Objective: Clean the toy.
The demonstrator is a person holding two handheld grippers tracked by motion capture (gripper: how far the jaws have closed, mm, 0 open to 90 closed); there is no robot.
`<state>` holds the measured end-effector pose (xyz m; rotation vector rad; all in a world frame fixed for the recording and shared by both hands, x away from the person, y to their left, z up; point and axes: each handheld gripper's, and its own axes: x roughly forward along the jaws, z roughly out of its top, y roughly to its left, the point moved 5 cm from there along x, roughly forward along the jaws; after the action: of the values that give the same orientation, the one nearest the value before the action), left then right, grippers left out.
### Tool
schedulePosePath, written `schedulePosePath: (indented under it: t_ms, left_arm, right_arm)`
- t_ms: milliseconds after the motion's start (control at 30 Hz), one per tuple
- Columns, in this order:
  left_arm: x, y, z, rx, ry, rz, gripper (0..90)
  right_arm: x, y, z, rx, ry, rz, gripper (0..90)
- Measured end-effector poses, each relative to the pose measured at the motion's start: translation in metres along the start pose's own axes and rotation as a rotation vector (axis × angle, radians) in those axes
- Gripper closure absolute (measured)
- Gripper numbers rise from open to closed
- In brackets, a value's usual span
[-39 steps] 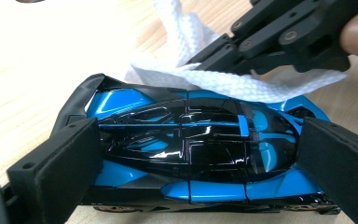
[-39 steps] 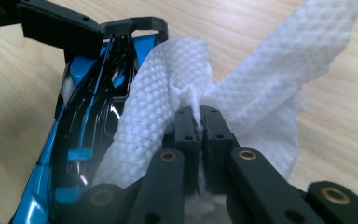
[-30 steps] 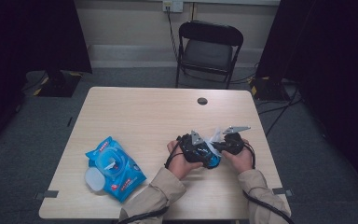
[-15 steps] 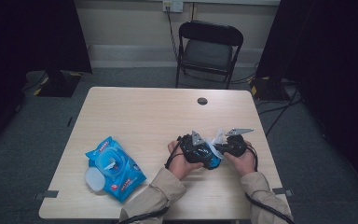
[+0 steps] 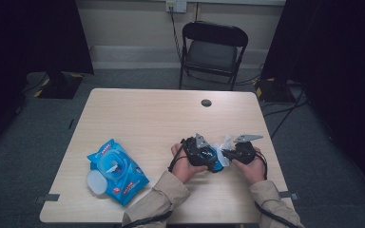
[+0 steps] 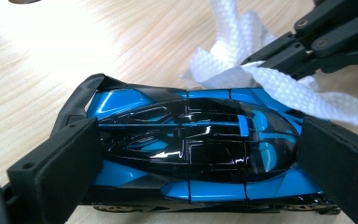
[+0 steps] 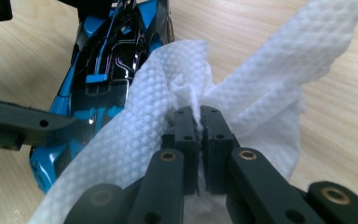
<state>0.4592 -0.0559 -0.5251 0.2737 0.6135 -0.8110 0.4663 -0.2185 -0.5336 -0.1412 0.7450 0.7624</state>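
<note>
while the left gripper [image 6: 186,154] clamps the blue toy car [image 6: 191,154] end to end on the table [image 5: 147,118], keep it steady. right gripper [image 7: 198,116], jaws pinched on the white wipe [image 7: 261,79], should drag the cloth lightly along the car's body, avoiding snags.

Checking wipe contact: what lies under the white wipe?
The white wipe, pinched in the right gripper, drapes over one end of the blue toy car; the car's surface beneath is covered.

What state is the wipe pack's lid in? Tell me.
Open. In the high view the blue wipe pack lies flat with its pale round lid swung out beside the opening.
</note>
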Motion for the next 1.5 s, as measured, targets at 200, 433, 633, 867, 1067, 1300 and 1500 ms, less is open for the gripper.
schedulePosePath:
  t_ms: [200,433,633,867,1067,1300,1500]
  left_arm:
    - [0.000,0.000,0.000,0.000,0.001,-0.002,0.0]
    - [0.000,0.000,0.000,-0.002,0.001,-0.004,0.0]
    - [0.000,0.000,0.000,-0.002,-0.002,-0.003,0.0]
    - [0.000,0.000,0.000,-0.005,-0.001,-0.004,0.0]
    - [0.000,0.000,0.000,-0.002,-0.003,-0.004,0.0]
    - [0.000,0.000,0.000,-0.001,-0.002,-0.004,0.0]
    - [0.000,0.000,0.000,-0.001,-0.004,-0.004,0.0]
  right_arm:
    - [-0.006,0.000,-0.006,0.008,-0.007,-0.001,86.6]
    - [-0.011,0.001,-0.010,0.009,-0.007,-0.003,86.7]
    - [-0.015,0.003,-0.014,0.013,-0.009,-0.002,86.5]
    - [-0.019,0.005,-0.018,0.009,-0.005,0.006,86.5]
    - [-0.023,0.005,-0.022,0.035,-0.013,0.028,86.5]
    - [-0.031,0.000,-0.018,0.055,-0.043,0.027,86.6]
    - [-0.039,-0.007,-0.005,0.067,-0.086,0.008,86.7]
